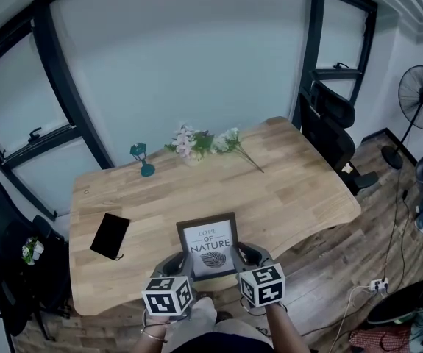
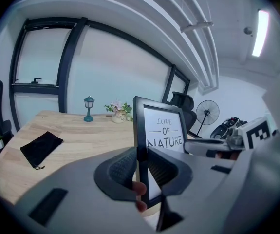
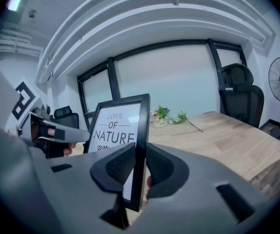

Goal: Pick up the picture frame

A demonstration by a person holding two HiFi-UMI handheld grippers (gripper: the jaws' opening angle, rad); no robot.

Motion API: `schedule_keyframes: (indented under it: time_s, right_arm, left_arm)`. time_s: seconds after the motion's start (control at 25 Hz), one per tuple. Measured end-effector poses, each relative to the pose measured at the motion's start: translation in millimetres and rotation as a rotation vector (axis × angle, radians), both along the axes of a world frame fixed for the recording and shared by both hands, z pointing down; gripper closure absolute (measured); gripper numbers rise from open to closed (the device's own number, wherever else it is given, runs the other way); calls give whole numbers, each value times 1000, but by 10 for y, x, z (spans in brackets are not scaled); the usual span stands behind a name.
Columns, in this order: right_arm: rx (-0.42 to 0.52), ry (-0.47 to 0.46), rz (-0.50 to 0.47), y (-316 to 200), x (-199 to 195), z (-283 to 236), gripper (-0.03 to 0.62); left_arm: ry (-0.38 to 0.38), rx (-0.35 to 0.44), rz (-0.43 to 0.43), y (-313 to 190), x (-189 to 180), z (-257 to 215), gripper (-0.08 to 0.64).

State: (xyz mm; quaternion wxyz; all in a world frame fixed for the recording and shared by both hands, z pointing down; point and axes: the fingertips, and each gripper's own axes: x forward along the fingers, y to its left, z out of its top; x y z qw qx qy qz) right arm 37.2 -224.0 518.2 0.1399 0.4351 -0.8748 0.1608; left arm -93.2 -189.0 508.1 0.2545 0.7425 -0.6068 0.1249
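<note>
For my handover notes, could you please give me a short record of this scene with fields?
Held item: picture frame, roughly upright, print reads LOVE OF NATURE
Left gripper: shut on the frame's left edge
Right gripper: shut on the frame's right edge
Table: wooden
Also on table: black pouch, teal lantern, flowers
</note>
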Motion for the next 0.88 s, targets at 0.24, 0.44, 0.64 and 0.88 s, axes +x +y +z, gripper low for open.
schedule_keyframes:
  time_s: [0.24,0.44,0.64,0.88]
  right_arm:
    - [27,-18,-1,90,55,-122,523]
    - [24,-55,5,137,74,-218,523]
    - [50,-68,1,107,84,-352,523]
    - [69,-83,2,102,43,-449,523]
  left_arm:
    - [-4,36,-1,95,58,-132,497]
    - [-11,58,-2,123,69,-248,499]
    - [-18,91,-4,109,80,-395,499]
    - [-17,127,-14,107,43,-540,499]
